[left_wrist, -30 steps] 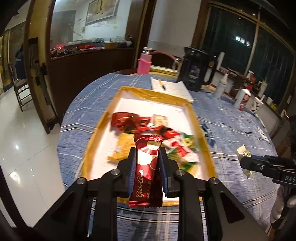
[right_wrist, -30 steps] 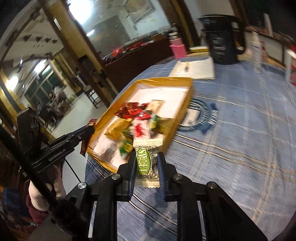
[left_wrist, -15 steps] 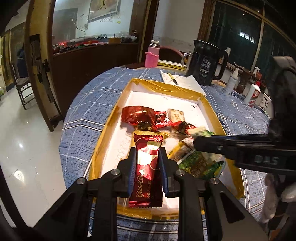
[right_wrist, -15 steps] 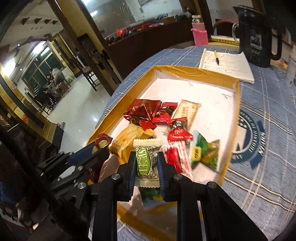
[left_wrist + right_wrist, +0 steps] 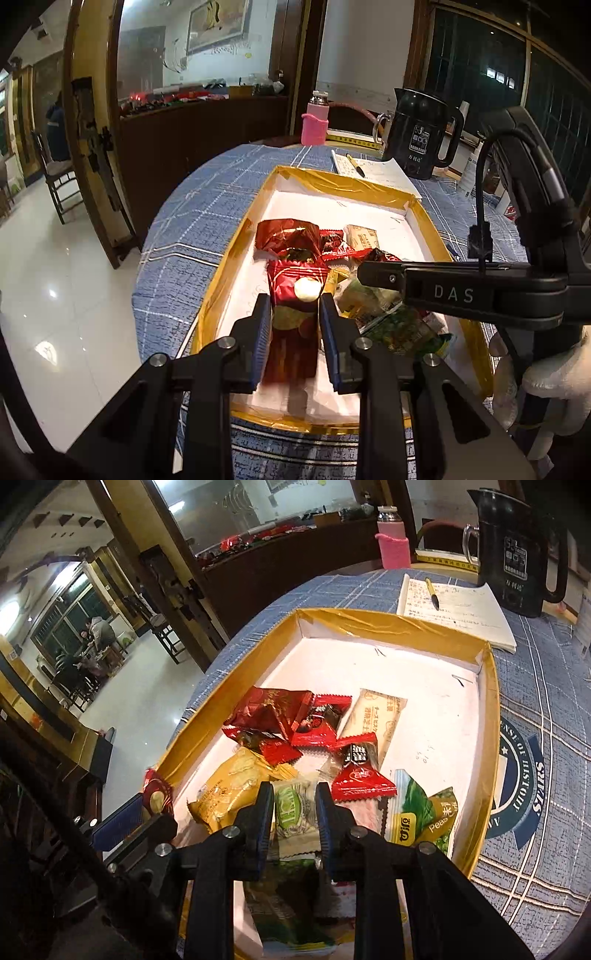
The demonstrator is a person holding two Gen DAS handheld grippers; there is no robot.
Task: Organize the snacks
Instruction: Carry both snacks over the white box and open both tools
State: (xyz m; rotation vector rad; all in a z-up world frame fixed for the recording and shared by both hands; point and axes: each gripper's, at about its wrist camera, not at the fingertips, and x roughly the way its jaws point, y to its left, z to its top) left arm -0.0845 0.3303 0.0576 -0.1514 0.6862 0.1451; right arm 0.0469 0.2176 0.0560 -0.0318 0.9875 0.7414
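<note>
Fingers (image 5: 261,325) of your left gripper (image 5: 291,317) were pinched tight on red snack packet (image 5: 295,284), held low over near end of gold-rimmed tray (image 5: 236,251). Your right gripper (image 5: 294,805) was clamped on green-white candy packet (image 5: 293,808), also over tray, crossing in front of left one. Loose snack pile (image 5: 306,723) sat mid-tray; notebook (image 5: 458,609) and black kettle (image 5: 517,550) stood beyond the far rim.

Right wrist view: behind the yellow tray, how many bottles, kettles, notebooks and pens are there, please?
Pink bottle: 1
Black kettle: 1
Notebook: 1
Pen, lying on the notebook: 1
Total: 4
</note>
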